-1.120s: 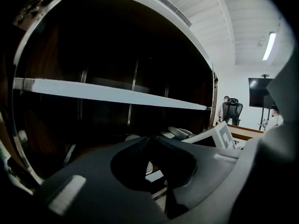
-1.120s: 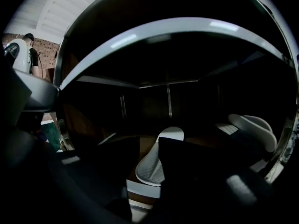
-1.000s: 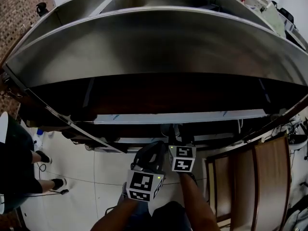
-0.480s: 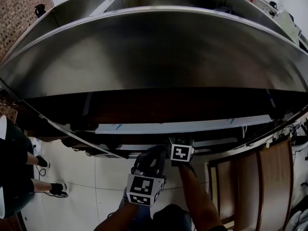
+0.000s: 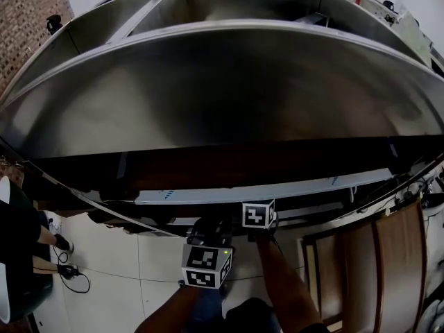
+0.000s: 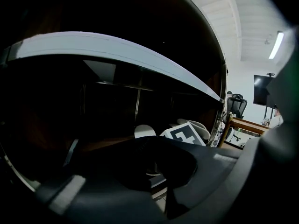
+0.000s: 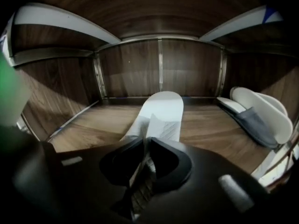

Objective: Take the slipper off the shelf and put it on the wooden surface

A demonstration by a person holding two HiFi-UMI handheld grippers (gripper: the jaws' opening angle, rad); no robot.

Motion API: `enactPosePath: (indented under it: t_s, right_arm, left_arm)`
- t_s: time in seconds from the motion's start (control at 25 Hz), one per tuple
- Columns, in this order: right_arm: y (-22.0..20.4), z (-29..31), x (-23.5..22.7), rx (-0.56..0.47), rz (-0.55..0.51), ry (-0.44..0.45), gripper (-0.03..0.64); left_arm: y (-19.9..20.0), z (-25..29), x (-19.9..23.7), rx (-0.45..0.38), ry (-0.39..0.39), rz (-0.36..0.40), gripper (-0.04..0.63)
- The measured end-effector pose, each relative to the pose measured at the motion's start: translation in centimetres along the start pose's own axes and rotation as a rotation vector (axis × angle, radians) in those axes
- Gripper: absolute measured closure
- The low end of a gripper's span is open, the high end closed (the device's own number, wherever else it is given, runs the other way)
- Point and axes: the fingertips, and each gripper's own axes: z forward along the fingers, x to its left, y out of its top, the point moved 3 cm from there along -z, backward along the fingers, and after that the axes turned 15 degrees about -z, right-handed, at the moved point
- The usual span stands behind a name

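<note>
White slipper (image 7: 163, 107) clamped in right gripper (image 7: 144, 146); left gripper (image 6: 163, 171) jaws together, empty. Grasp looks made; next, draw it off shelf (image 7: 84, 127) toward 6 o'clock.

Right claw (image 7: 145, 147) hides the near end of the slipper (image 7: 163, 108).

The head view looked steeply down on the shelf (image 5: 222, 96). Both gripper views looked into it from close, sharing the slipper (image 7: 161, 111).
</note>
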Motion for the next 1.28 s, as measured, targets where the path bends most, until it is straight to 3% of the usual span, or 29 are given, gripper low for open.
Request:
enactPosePath:
  t_s: [0.16,0.76,1.0,1.28]
  right_arm:
    - [0.2,-0.4,-0.3,0.007,0.022,0.028,0.603]
    - [-0.6,-8.0,0.9,-0.048,0.070,0.091,0.607]
    - [-2.1,-12.2,1.4,-0.044,0.092,0.095,0.607]
    - [-3.8,-17.9,2.2,-0.050,0.105,0.094,0.607]
  left_arm:
    - [-0.4,0.2,-0.4,0.012,-0.006,0.003,0.591]
    - [-2.7,-2.0,-2.6,0.084,0.005,-0.007,0.591]
    - [-2.9,-3.3,-4.4,0.087,0.004,-0.006,0.591]
    - [-4.0,-6.4,-6.1,0.061,0.056,-0.045,0.591]
